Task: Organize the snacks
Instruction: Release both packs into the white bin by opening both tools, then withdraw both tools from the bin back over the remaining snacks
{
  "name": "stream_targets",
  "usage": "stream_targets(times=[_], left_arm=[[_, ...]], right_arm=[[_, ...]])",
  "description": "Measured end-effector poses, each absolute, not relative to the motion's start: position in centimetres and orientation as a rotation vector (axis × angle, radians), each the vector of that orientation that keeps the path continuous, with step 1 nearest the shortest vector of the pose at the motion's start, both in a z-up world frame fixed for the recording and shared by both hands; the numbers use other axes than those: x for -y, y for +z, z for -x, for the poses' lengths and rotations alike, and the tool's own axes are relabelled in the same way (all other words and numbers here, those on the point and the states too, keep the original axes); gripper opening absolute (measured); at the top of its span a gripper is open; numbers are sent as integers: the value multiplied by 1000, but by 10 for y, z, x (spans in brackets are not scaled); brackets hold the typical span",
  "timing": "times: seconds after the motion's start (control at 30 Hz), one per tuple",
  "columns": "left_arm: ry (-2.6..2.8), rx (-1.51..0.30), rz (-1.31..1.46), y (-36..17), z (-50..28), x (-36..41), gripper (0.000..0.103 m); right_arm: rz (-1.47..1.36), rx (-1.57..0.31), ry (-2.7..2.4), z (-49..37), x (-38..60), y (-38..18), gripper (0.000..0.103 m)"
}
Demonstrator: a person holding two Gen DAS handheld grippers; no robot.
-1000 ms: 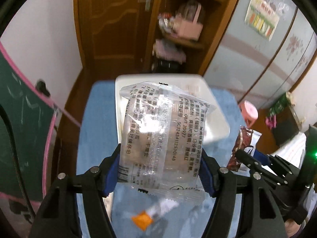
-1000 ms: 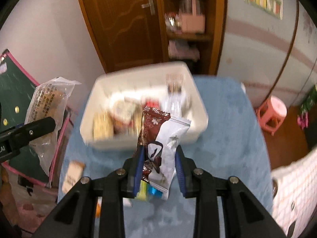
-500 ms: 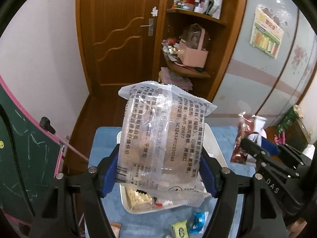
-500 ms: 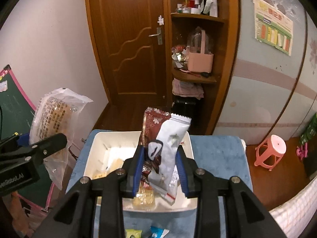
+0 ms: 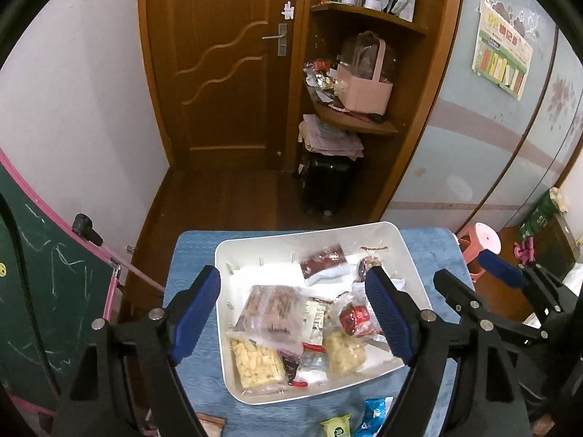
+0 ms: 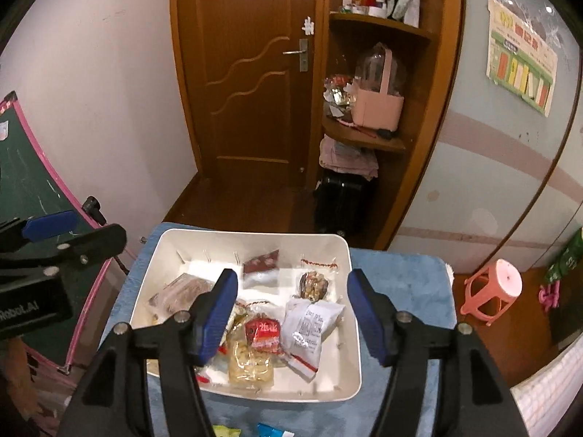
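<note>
A white bin (image 5: 408, 251) (image 6: 353, 360) sits on a blue table mat and holds several snack packets. The clear packet of brown cakes (image 5: 273, 307) (image 6: 178, 291) lies at its left side. The maroon-and-white packet (image 5: 324, 264) (image 6: 260, 271) lies at the back. My left gripper (image 5: 293, 318) is open and empty above the bin. My right gripper (image 6: 291, 318) is open and empty above the bin; it also shows in the left wrist view (image 5: 470, 273).
Small green (image 5: 337, 426) and blue (image 5: 375, 417) packets lie on the mat (image 5: 193, 251) in front of the bin. A green chalkboard (image 5: 40, 284) stands left. A pink stool (image 6: 492, 286) stands right. A door and shelves are behind.
Both grippers have opened and let go of their packets, which now lie in the bin. Both grippers have pulled back and up from the bin.
</note>
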State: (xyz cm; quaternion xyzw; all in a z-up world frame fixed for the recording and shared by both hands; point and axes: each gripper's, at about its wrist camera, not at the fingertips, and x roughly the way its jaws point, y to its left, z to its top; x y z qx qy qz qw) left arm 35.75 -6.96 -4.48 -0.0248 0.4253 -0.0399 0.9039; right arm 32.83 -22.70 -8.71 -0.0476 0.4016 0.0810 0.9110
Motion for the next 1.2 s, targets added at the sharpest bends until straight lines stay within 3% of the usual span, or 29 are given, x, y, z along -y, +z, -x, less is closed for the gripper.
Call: stream_targets(times=[1.2], left_arm=[[-133, -840, -40, -34, -246, 49, 82]], right_arm=[[-7, -856, 172, -227, 229, -83, 63]])
